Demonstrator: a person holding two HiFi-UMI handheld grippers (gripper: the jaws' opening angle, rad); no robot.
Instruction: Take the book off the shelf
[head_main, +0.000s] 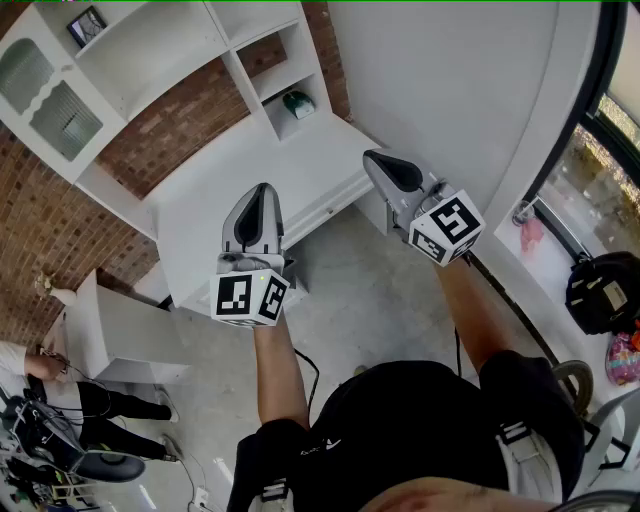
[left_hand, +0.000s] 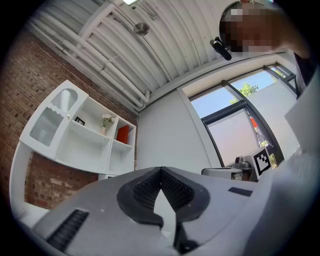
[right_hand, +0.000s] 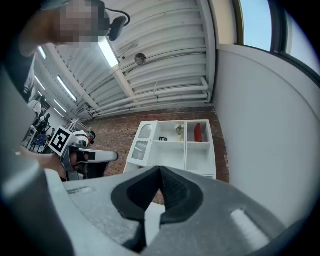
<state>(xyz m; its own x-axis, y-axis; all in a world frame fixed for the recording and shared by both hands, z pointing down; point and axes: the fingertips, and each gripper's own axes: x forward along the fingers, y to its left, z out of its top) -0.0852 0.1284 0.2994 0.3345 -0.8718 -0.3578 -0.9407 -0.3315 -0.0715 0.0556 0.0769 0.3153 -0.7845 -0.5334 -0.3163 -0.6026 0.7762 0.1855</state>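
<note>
A red book (left_hand: 122, 134) stands upright in the top right cubby of the white shelf unit (left_hand: 85, 145); the right gripper view shows the same red book (right_hand: 198, 132) in the shelf unit (right_hand: 172, 150). I cannot see the book in the head view. My left gripper (head_main: 258, 192) is raised over the white desk with its jaws shut and nothing between them, far from the shelf. To its right my right gripper (head_main: 380, 160) is also shut and empty. Both point slightly upward. Seen along its own jaws, each gripper, left (left_hand: 161, 171) and right (right_hand: 160, 172), has its tips together.
A white desk (head_main: 210, 215) runs below the shelves against a brick wall (head_main: 40, 220). A green object (head_main: 298, 103) sits in a low cubby. A white cabinet (head_main: 110, 335) stands at the left, with a person (head_main: 25, 362) beside it. A black bag (head_main: 605, 292) lies by the window at the right.
</note>
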